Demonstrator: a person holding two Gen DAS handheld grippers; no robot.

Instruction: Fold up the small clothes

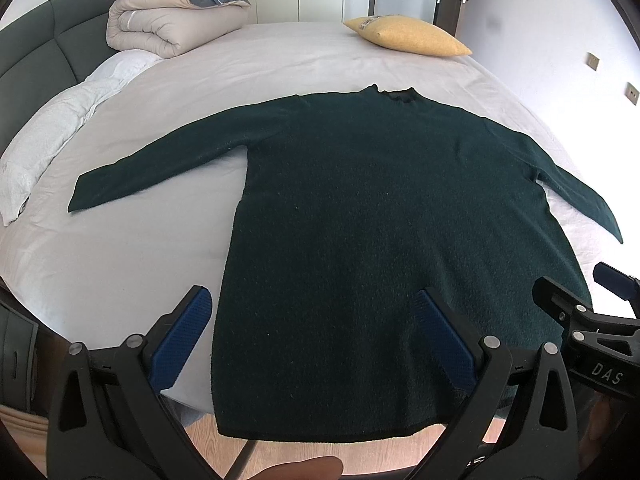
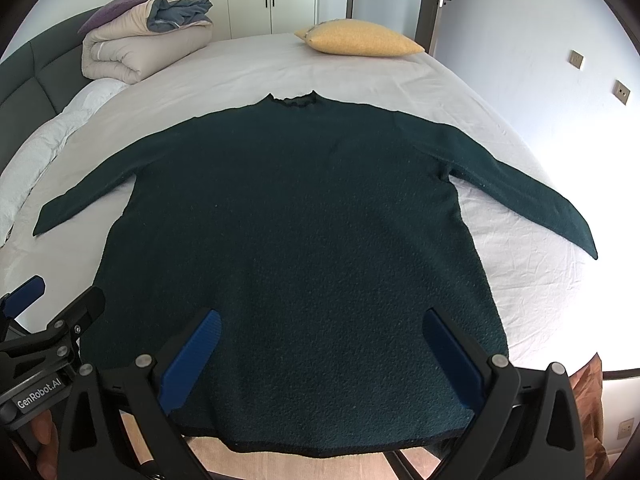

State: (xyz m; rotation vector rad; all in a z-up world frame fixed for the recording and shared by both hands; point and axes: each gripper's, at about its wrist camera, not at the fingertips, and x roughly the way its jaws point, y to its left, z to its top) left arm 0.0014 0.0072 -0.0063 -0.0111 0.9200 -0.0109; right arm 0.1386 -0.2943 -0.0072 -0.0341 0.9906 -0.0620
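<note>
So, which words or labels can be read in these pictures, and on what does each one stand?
"DAS": on the right claw, seen from the left wrist.
"GenRobot.AI": on the left claw, seen from the right wrist.
The print on the yellow pillow is too blurred to read.
The sweater shows no text.

A dark green sweater (image 1: 384, 208) on a white bed sheet (image 1: 280, 64), near a yellow cushion (image 1: 408, 36); gripper pads (image 1: 182, 340) blue.
</note>
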